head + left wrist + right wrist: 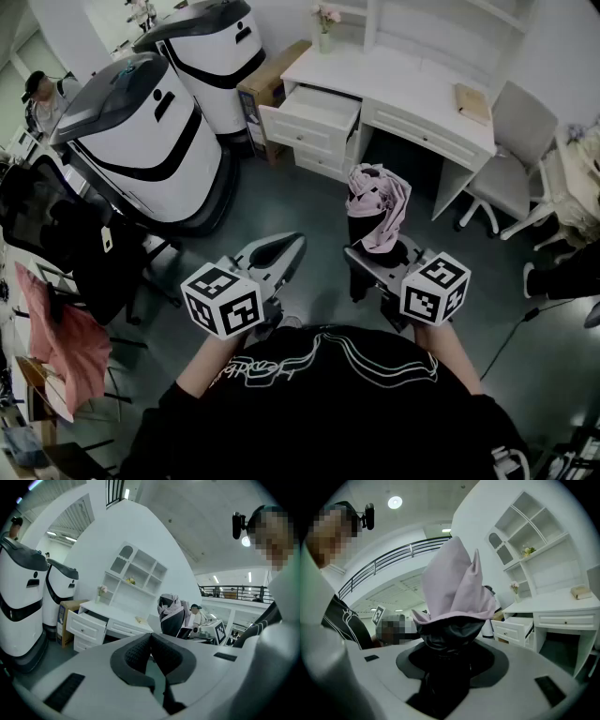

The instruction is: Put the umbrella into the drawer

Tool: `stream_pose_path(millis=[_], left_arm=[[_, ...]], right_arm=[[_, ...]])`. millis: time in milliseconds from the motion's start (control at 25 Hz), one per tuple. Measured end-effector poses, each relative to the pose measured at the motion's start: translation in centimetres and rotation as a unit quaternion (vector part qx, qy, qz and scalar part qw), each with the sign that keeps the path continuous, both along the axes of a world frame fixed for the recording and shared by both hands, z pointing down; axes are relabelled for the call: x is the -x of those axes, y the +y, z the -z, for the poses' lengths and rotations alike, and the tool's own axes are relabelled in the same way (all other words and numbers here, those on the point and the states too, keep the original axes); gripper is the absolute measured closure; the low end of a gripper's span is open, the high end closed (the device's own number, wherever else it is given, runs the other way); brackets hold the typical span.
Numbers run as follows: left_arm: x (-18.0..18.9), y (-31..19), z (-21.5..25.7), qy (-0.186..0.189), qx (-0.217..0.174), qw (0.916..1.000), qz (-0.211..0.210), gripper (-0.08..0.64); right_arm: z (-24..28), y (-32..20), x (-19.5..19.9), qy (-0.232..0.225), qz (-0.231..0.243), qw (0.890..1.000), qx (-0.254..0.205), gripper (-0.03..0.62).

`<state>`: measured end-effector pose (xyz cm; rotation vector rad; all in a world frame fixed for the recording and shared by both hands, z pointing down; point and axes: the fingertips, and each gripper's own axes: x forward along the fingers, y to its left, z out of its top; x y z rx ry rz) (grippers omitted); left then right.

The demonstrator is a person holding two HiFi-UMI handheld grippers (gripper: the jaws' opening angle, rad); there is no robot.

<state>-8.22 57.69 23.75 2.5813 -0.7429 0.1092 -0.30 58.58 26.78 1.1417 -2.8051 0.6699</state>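
A folded umbrella [378, 211] with pink cloth over a black lower part stands upright in my right gripper [375, 258], which is shut on its black base. In the right gripper view the umbrella [457, 588] rises straight out of the right gripper [447, 663]. My left gripper [277, 248] is beside it at the left, shut and empty, its pads [140, 653] meeting at the tips. Ahead stands a white desk [403, 80] with its left top drawer [319, 108] pulled open. The open drawer [89, 623] and the umbrella [172, 616] also show in the left gripper view.
Two large white-and-grey machines [150, 141] stand at the left, with a cardboard box [272, 84] between them and the desk. A grey chair [511, 159] is at the desk's right end. A vase [324, 28] and a book [473, 101] sit on the desk.
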Motion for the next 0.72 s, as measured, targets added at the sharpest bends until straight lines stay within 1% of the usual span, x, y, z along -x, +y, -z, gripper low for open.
stream_pose_path(millis=[240,480,720], left_arm=[[-1.1,1.1,0.6,-0.001,-0.008,1.0,0.001,0.54],[-2.0,0.7,1.6,0.0,-0.02,0.9998,0.004,0.54],[-1.3,-0.4,1.2,0.002,-0.017,0.9998,0.004,0.54]], right_arm=[[0.7,0.8,-1.1,0.0,0.001,1.0,-0.006,0.377],[1.5,0.7,-2.0,0.001,0.003,1.0,-0.016,0.377],[1.2,-0.5,-1.5,-0.008,0.005,1.0,-0.012,0.373]])
